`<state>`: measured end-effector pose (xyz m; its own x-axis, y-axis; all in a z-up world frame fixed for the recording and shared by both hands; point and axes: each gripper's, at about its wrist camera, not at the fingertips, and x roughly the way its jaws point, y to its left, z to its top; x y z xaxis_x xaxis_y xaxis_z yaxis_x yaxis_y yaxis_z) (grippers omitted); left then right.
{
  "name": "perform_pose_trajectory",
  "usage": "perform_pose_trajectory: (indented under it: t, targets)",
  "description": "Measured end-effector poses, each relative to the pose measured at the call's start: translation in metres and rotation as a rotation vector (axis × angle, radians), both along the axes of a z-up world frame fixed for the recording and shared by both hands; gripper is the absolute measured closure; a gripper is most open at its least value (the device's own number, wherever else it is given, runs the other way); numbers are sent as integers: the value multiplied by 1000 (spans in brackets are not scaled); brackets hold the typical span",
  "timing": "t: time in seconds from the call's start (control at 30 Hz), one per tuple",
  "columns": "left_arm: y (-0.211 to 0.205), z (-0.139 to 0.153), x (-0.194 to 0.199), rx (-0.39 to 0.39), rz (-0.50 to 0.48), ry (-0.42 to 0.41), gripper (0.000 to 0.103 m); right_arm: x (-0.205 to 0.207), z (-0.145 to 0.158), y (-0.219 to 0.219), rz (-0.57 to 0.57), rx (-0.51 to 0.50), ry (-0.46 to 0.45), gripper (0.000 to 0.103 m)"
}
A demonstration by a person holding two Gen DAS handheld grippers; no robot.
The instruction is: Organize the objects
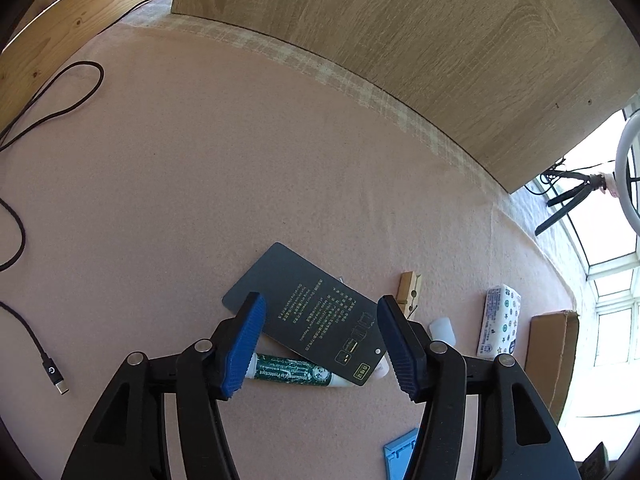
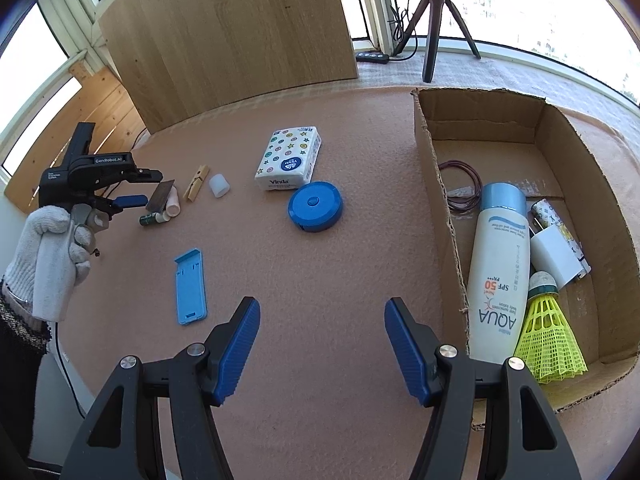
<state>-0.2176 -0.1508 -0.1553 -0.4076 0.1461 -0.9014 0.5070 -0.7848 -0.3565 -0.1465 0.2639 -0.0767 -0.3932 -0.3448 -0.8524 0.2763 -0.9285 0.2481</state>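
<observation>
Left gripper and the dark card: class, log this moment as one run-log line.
left gripper: open, over dark card | card: atop lip balm tube | right gripper: open, empty | cardboard box: partly filled

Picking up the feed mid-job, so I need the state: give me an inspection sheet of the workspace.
Surface: pinkish felt mat, mostly bare at the near side.
Job's things: dark card lying across a green tube; clothespin, white cap, tissue pack, blue tape measure, blue holder loose on the mat.
Cardboard box: lotion bottle, shuttlecock, white charger, coiled wire.
Clutter: nothing seen.
Grippers: left gripper open over the card; right gripper open, empty.
Cables: black USB cable on the mat.
Surroundings: wooden panel, tripod, windows.
</observation>
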Motion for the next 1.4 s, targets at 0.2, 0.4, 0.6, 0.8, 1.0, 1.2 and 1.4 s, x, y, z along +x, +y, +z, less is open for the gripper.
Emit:
perform_pose_trajectory:
  t: [0.2, 0.4, 0.6, 0.8, 1.0, 1.2, 1.4]
  targets:
    - [2, 17, -12, -110, -86, -3, 40, 1, -2, 10, -21, -6, -10, 42]
    - [44, 23, -18, -284, -306, -38, 29, 1, -3, 9, -19, -11, -16, 42]
    - [29, 21, -10, -202, -245, -22, 29, -6, 10, -13, 37, -8, 15, 42]
    - [9, 19, 18, -104, -198, 37, 29, -39, 32, -66, 174, -54, 40, 42]
    - [3, 4, 37, -32, -184, 64, 30, -89, 37, -136, 315, -76, 1, 42]
    - [-3, -5, 43, 14, -174, 91, 30, -126, 23, -204, 429, -120, -103, 43]
    - [-8, -13, 44, 63, -176, 107, 30, -155, -3, -250, 464, -119, -203, 53]
